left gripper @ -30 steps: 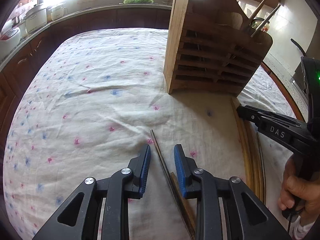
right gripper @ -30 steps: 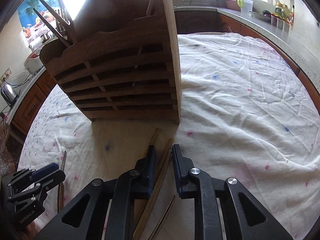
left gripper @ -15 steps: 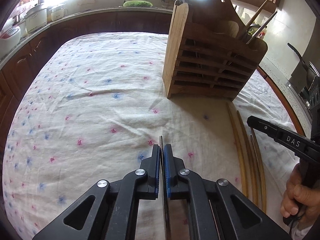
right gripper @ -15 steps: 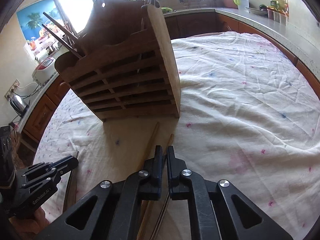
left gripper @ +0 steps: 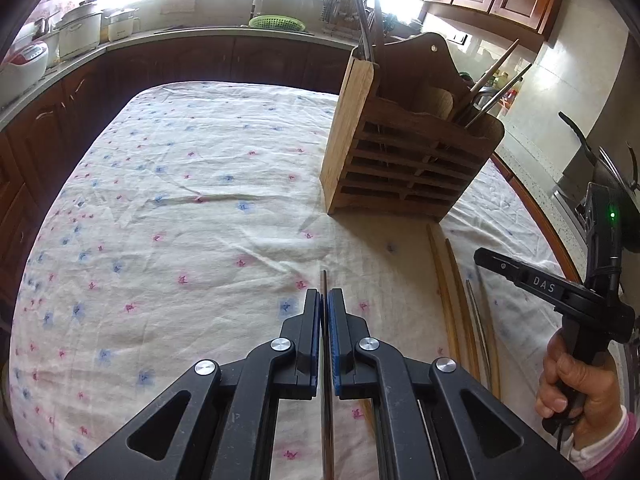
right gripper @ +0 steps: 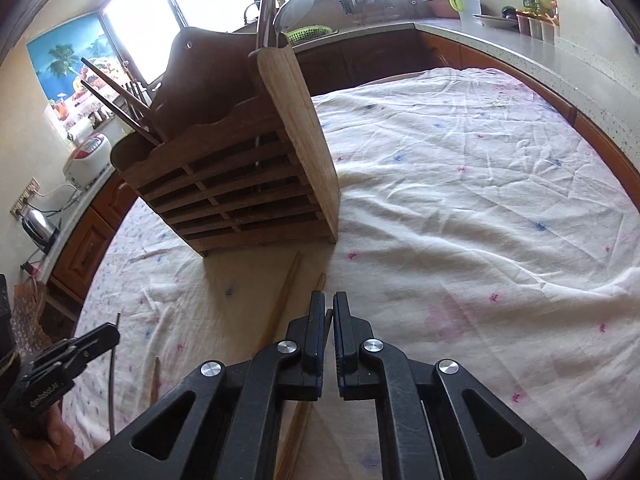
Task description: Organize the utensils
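Chopsticks are now pinched in both tongs: a dark one (left gripper: pixel 324 280) in the left gripper (left gripper: pixel 324 300), a slim one (right gripper: pixel 328 318) in the right gripper (right gripper: pixel 329 304), jaws just closed. Both have lifted off the cloth (left gripper: pixel 180 208); next comes the rack (left gripper: pixel 404 168) ahead.

The letters "DAS" stand in pale print on the black arm of the right tool (left gripper: pixel 536 282), seen at the right of the left wrist view. In the right wrist view, the body of the left tool (right gripper: pixel 44 394) at the near left carries a small pale word that starts "Gen" and seems to end in "AI"; its middle is too small to make out. No other writing can be read.
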